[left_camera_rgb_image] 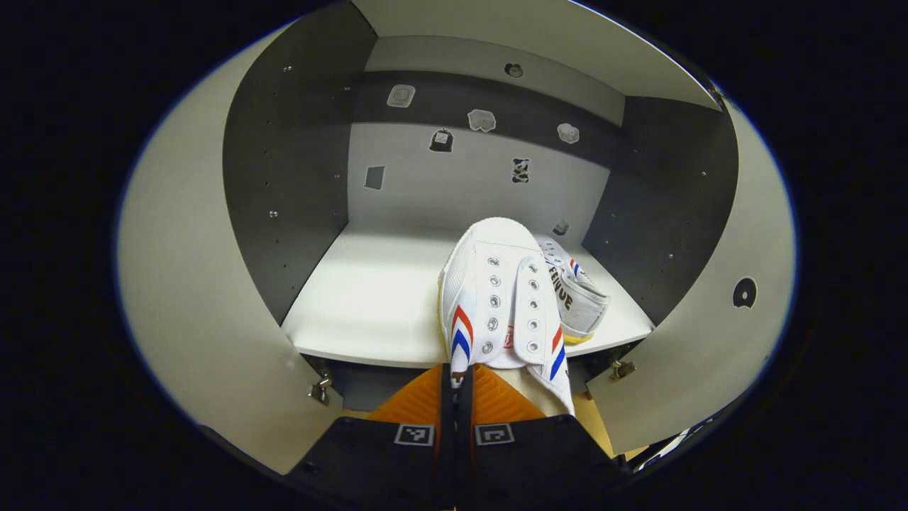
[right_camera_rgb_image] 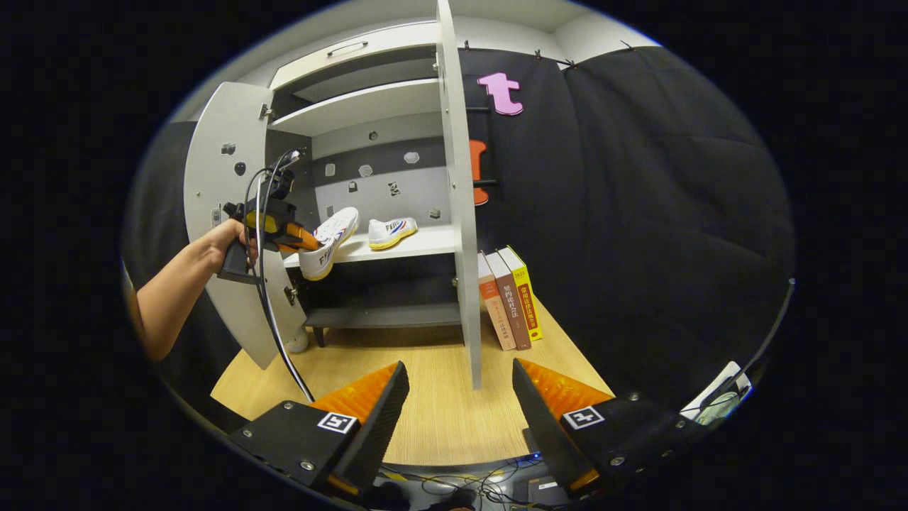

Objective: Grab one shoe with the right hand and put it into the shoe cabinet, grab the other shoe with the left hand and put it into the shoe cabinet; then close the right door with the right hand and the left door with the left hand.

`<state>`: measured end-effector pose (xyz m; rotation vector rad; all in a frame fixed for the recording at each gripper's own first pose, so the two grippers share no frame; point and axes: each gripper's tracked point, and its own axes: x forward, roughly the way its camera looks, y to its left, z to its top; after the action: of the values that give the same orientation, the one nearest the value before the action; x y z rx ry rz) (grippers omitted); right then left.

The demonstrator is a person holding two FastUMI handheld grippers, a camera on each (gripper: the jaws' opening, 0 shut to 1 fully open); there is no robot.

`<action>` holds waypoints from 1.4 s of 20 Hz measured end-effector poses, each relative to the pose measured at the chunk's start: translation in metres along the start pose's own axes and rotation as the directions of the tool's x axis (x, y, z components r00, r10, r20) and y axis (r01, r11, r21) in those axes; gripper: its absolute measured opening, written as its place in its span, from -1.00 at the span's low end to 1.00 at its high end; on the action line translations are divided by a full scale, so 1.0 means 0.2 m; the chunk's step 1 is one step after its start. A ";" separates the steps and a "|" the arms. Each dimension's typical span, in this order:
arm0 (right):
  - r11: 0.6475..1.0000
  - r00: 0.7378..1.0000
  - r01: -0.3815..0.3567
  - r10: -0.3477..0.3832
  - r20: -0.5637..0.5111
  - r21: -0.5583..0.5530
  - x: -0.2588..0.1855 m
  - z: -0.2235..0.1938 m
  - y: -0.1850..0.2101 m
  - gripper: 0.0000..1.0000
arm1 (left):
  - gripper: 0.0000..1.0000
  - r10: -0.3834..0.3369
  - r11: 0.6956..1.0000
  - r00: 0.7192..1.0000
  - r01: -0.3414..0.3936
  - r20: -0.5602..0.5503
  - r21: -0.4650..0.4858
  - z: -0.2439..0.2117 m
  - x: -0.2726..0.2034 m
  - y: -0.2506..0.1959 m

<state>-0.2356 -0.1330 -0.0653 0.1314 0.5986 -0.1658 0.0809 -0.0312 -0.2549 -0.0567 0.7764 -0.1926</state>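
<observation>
Reaching shelfward — left gripper (right_camera_rgb_image: pixel 301 241) clamps shoe (left_camera_rgb_image: pixel 500 305); right gripper (right_camera_rgb_image: pixel 460 397) gapes.

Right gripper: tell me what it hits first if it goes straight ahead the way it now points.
Likely the open right door, seen edge-on just past the open right gripper, standing over the wooden floor. Depth is unclear, so it could slip past beside it toward the books.

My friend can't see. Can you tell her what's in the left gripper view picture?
A claw pinches the side of a white canvas shoe with red and blue stripes, holding it over the white shelf of an open shoe cabinet. A matching second shoe already lies on the shelf to its right, and both white doors stand open.
</observation>
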 end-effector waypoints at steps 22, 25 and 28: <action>0.967 0.962 0.243 -0.250 0.111 0.070 -0.31 0.14 0.08 0.82 | -0.87 0.029 0.991 0.999 -0.032 -0.030 -0.127 0.34 0.28 0.16; 0.975 0.968 0.220 -0.224 0.114 0.043 -0.28 0.17 -0.01 0.82 | -0.87 0.044 0.989 0.997 -0.053 -0.068 -0.137 0.35 0.38 0.13; 0.980 0.973 0.197 -0.200 0.118 0.031 -0.23 0.22 -0.10 0.82 | -0.87 0.065 0.984 0.988 -0.087 -0.139 -0.157 0.26 0.47 0.11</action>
<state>-0.2531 -0.1553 -0.0052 0.0791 0.4891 -0.3712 0.1869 -0.0281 -0.2859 -0.1693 0.9252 -0.0601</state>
